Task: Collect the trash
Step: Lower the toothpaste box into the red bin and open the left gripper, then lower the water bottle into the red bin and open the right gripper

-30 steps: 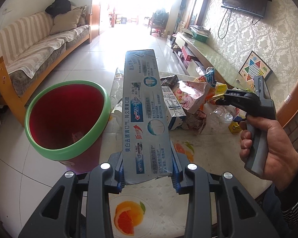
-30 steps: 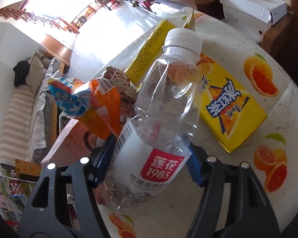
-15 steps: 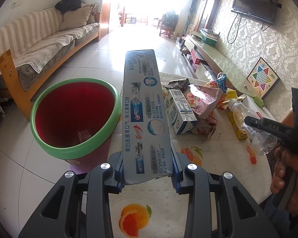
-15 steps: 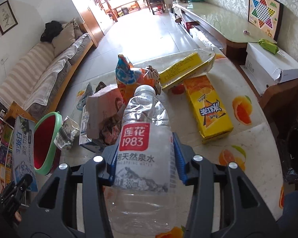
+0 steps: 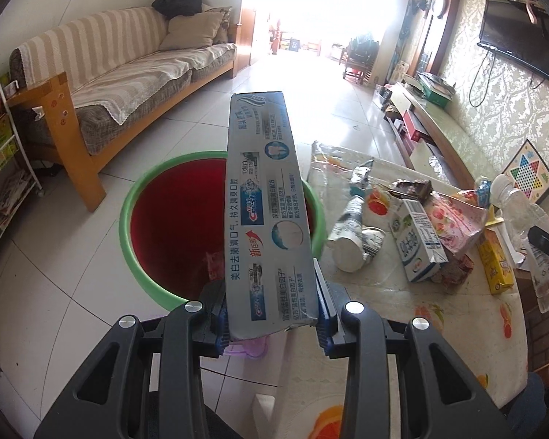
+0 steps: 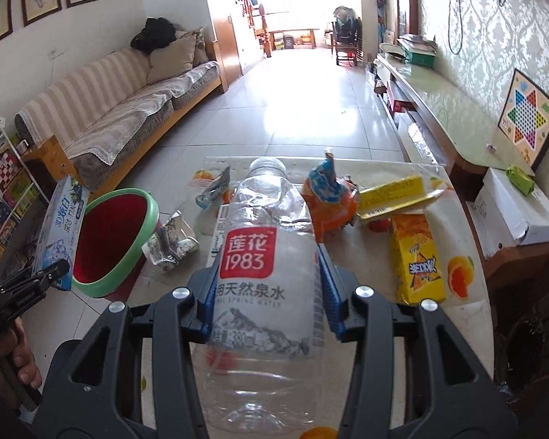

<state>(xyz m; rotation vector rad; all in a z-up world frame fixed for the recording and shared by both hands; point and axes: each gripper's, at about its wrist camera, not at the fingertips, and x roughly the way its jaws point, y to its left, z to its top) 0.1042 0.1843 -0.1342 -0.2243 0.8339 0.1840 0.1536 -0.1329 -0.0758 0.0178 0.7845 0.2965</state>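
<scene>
Box (image 5: 267, 219): long grey-blue toothpaste carton, Chinese print, tooth and tube graphics; near end torn and ragged; clamped at that end between blue pads of left gripper (image 5: 271, 314), far end jutting out over the bin mouth.
Left jaws: narrow, pressed on both long sides of box.
Bottle (image 6: 263, 267): clear plastic, empty-looking, white cap, red square label reading 1983, mountain print below; walls dented; lying along right gripper (image 6: 265, 292), cap pointing away, raised above the table.
Right jaws: middling width, pads tight against bottle's label band.
Bin (image 5: 128, 219): round, green rim, dark red inside; standing on tiled floor just beside table edge; small reddish scrap at the bottom, kind not readable.
Table (image 5: 402, 322): pale cloth with orange-slice print, under clear sheet.
Trash on table: white cup (image 5: 347, 252) on its side, crumpled foil wrap (image 6: 172, 241), milk carton (image 5: 417, 245), pink bag (image 5: 457, 219), yellow drink carton (image 6: 417, 259), flat yellow box (image 6: 395, 197), orange-blue snack bag (image 6: 329, 197); all close together, several overlapping.
Hidden: bottle base blurred at lower frame edge of right view; box underside and part of bin rim behind box in left view; milk carton mostly behind bottle in right view.
Cut off: person's hand (image 6: 14, 351) on left gripper's handle at frame edge, only fingers visible; right gripper's tip and bottle partly out of frame in left view.
Hard to make out: small print on box; dark scraps under pink bag.
</scene>
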